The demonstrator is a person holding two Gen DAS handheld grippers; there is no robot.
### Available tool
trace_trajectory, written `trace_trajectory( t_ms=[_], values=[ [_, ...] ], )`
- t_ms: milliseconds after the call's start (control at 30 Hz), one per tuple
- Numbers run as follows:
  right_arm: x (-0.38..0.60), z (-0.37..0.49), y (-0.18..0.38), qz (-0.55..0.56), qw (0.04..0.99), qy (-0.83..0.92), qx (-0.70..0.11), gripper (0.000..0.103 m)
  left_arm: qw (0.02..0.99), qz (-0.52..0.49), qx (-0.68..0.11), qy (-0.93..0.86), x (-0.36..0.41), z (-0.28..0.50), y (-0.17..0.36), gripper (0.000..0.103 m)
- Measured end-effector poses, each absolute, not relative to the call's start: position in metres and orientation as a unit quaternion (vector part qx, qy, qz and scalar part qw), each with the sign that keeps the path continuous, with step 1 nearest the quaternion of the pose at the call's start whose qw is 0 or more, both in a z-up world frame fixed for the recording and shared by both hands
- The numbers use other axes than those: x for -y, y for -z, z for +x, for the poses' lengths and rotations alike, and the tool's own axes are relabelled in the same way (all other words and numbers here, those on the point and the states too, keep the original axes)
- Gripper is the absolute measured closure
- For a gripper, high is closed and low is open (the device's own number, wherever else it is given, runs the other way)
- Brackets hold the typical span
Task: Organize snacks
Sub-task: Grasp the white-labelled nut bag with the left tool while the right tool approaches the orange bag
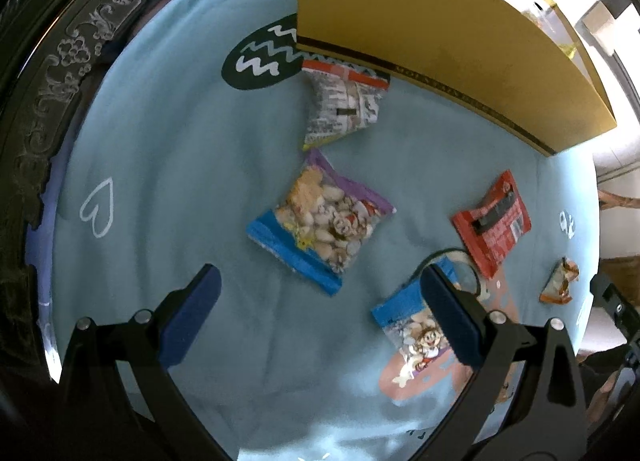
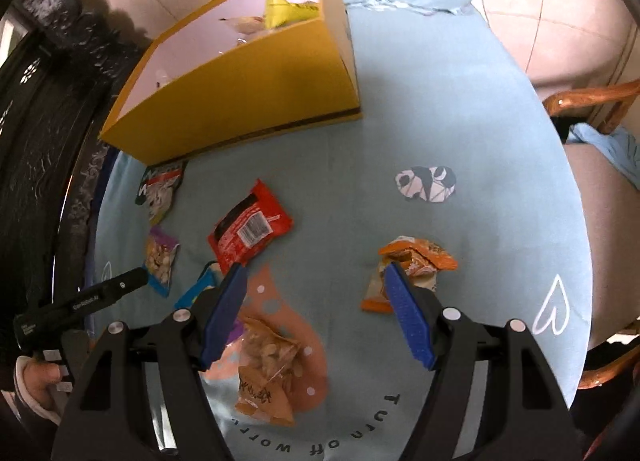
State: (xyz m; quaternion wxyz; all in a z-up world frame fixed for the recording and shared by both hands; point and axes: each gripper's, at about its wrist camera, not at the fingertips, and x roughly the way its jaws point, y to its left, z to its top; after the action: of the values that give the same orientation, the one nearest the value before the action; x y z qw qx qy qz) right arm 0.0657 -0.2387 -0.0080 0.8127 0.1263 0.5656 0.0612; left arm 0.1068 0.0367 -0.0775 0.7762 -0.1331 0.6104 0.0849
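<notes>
Hovering over scattered snack packets (image 1: 320, 217), the left tool (image 1: 320, 293) and right tool (image 2: 316, 293) gape wide, empty.

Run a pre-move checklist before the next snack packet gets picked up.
1. Left gripper open, nothing between its pads: ok.
2. Right gripper open and holding nothing: ok.
3. Nearest target for the left, the purple and blue nut packet, lies flat and apart from the other packets: ok.
4. Yellow box open on top with room inside; a yellow packet already sits in it: ok.
5. Orange packet is crumpled and partly hidden behind the right gripper's pad, so a clean grip there: cannot tell.
6. All snacks boxed: not ok, the red packet and others lie on the blue tablecloth.
</notes>
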Motion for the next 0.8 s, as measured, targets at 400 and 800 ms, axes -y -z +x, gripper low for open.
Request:
trace_trajectory(
  t_ms=[400, 800],
  values=[
    [0.236, 0.078, 0.024, 0.131, 0.801, -0.07, -0.579, 0.031, 0.789, -0.112, -0.595, -0.102, -0.048, 0.172, 0.082, 0.008],
    [0.259, 0.086, 0.027, 0.115, 0.804, -0.038, -0.582, 0.031, 0.778, -0.094, -0.618, -0.066, -0.042, 0.222, 0.107, 0.067]
  ],
)
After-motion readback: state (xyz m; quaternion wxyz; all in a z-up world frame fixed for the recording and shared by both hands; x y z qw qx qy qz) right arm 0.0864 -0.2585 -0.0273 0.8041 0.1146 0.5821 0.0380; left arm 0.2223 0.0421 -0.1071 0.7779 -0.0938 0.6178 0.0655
